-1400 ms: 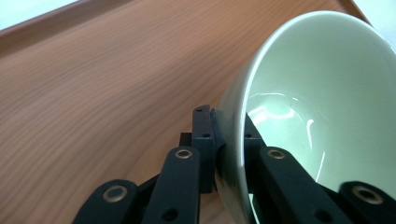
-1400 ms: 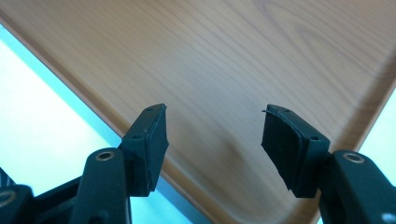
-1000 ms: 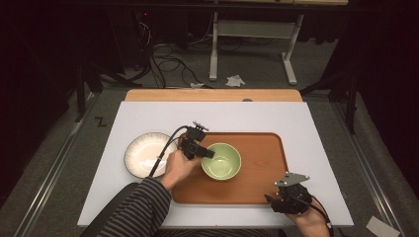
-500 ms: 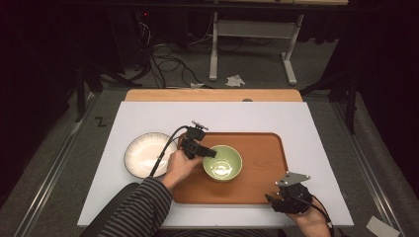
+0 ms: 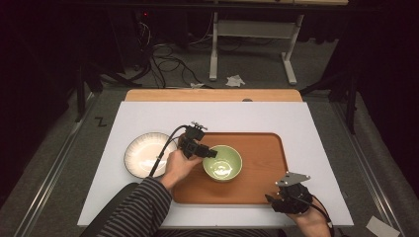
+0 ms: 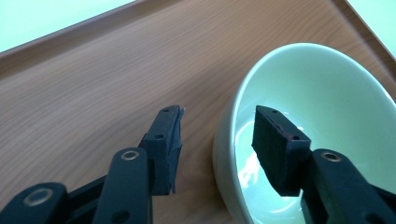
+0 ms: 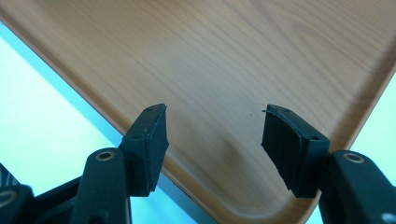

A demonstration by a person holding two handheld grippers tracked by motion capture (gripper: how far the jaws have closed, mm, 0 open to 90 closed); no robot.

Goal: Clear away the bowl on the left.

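Here, a green bowl [image 5: 223, 163] on the wooden tray [image 5: 262, 148], left of the tray's middle and near the tray's left edge. Left tool [image 5: 210, 153] at the bowl's left rim, released: jaws apart and astride the rim, one inside the bowl [image 6: 327, 116], one outside over bare tray wood [image 6: 93, 93], neither plainly pressing the wall. Between the outer jaw and the bowl's wall, a narrow strip of tray floor.

Right tool [image 5: 269, 198] at the tray's near right corner, also released, jaws wide with nothing between them; beneath them the tray's raised lip [image 7: 140, 135] running slantwise, the rounded corner just under the right-hand jaw, white bench on both sides of that corner.

Open room on the tray: the whole right half, from the bowl's right rim to the tray's right edge, bare; likewise a band of wood behind the bowl up to the far lip. Left of the tray, just off its left edge, a white plate [image 5: 141, 155] on the bench [image 5: 212, 116], with the left tool's cable [image 5: 165, 148] across the plate's right side. Beyond the tray's far edge, a broad bare stretch of white bench.
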